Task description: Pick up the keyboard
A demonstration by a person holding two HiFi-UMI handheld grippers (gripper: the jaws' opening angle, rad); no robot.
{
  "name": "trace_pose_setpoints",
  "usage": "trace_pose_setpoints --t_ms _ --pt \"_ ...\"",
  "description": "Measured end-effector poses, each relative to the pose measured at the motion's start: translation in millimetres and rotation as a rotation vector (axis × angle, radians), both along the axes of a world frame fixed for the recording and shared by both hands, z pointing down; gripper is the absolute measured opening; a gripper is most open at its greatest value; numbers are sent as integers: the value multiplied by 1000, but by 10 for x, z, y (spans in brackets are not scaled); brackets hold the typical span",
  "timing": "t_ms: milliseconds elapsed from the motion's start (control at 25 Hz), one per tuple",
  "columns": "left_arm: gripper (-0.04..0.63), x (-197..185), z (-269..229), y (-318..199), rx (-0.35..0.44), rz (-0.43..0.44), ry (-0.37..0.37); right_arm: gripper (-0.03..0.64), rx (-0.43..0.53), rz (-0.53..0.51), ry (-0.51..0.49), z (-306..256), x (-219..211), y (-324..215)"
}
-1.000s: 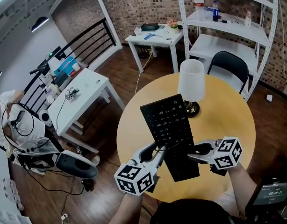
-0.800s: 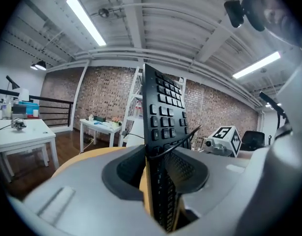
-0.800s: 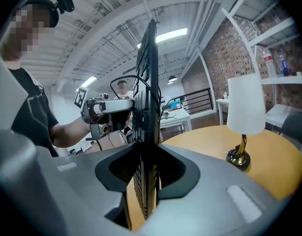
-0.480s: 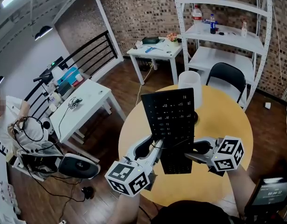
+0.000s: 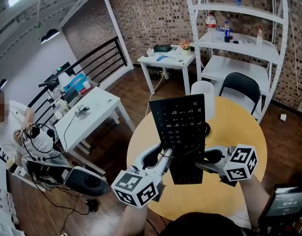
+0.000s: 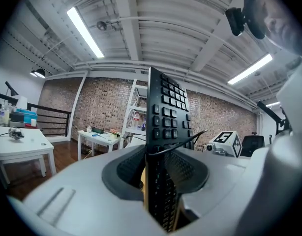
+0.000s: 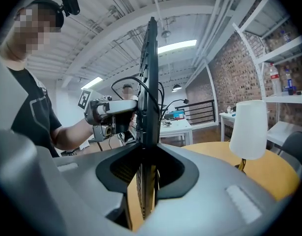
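Note:
A black keyboard hangs in the air above the round yellow table, its long side running away from me. My left gripper is shut on its left edge near the close end. On the opposite edge my right gripper is shut too. In the left gripper view the keyboard stands edge-on between the jaws, with a thin black cable looped across it. The right gripper view has the keyboard clamped edge-on as well, and the left gripper shows beyond it.
A white-shaded lamp stands on the table behind the keyboard, partly hidden by it. Behind the table stand a black chair and a white shelf unit. White tables stand to the left, with a seated person beyond them.
Both grippers have risen with the keyboard, lifting it off the table; it now covers more of the lamp. Little has moved in the last half second.

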State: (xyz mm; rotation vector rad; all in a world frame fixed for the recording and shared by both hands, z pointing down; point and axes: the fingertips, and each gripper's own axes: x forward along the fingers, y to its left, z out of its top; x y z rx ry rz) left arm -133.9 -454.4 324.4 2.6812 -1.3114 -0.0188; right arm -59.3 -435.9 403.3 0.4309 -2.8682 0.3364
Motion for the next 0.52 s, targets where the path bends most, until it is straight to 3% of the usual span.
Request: trace_pose_setpoints --t_ms 520 --pt "123 -15 -24 -19 -3 -10 -1 95 -6 5 5 -25 -9 -17"
